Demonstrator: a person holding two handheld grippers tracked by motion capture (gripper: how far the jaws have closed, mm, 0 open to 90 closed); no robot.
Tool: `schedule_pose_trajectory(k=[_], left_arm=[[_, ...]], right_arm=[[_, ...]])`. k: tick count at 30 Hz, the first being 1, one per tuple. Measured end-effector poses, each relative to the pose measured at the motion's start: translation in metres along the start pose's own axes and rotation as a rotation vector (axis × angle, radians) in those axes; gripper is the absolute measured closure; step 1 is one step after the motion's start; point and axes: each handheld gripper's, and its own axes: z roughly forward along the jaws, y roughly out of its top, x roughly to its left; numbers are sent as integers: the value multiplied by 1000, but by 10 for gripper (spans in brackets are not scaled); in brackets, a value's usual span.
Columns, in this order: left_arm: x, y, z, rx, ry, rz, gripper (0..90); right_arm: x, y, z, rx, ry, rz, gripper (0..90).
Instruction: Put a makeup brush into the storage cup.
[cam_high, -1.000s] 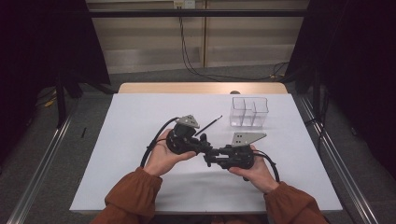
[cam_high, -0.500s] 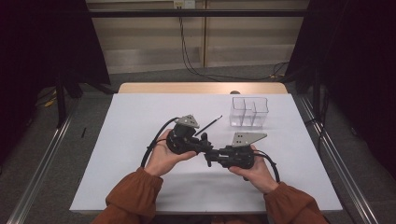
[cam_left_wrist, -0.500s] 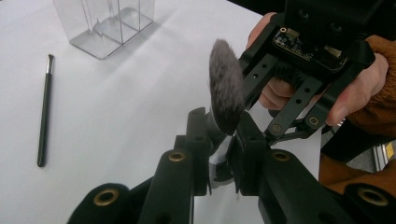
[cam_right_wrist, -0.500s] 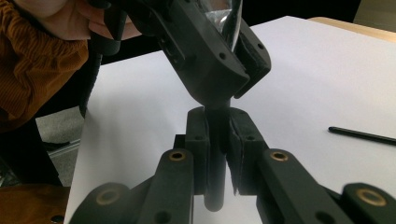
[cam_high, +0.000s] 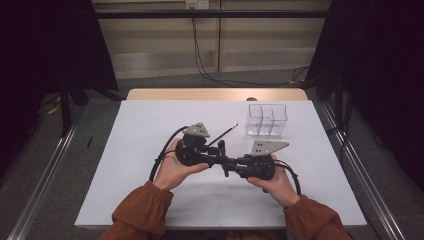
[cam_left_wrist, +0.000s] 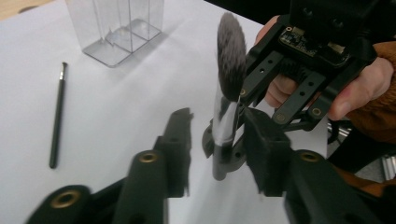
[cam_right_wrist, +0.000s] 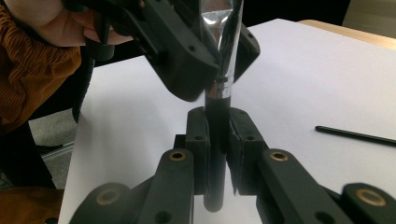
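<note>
A makeup brush (cam_high: 221, 146) with a dark fluffy head (cam_left_wrist: 231, 51), silver ferrule and black handle (cam_right_wrist: 217, 121) stands upright between my two grippers, which face each other at mid-table. My right gripper (cam_right_wrist: 218, 116) is shut on the black handle. The jaws of my left gripper (cam_left_wrist: 219, 126) stand on either side of the silver ferrule, open, with a gap on one side. In the high view the left gripper (cam_high: 222, 159) and right gripper (cam_high: 226, 165) meet tip to tip above the white table (cam_high: 150, 125).
A thin black brush (cam_high: 222, 134) lies on the table just beyond the grippers (cam_left_wrist: 57, 116). A clear plastic organizer (cam_high: 266, 120) with several compartments stands at the back right. Cables trail from both grippers toward the person.
</note>
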Motion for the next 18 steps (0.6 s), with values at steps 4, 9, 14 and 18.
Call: schedule_pose_trajectory(k=[4, 9, 14, 18], left_arm=[[1, -1, -2, -29, 19, -11, 470], [4, -5, -6, -66, 54, -25, 306], [7, -12, -12, -107, 124, -35, 165], [10, -18, -18, -131, 149, -40, 113]], right_arm=[[-1, 0, -3, -6, -13, 5, 801], [-2, 1, -8, -12, -26, 4, 801], [-3, 1, -13, -25, -40, 8, 801], [-4, 1, -15, -29, -49, 11, 801]])
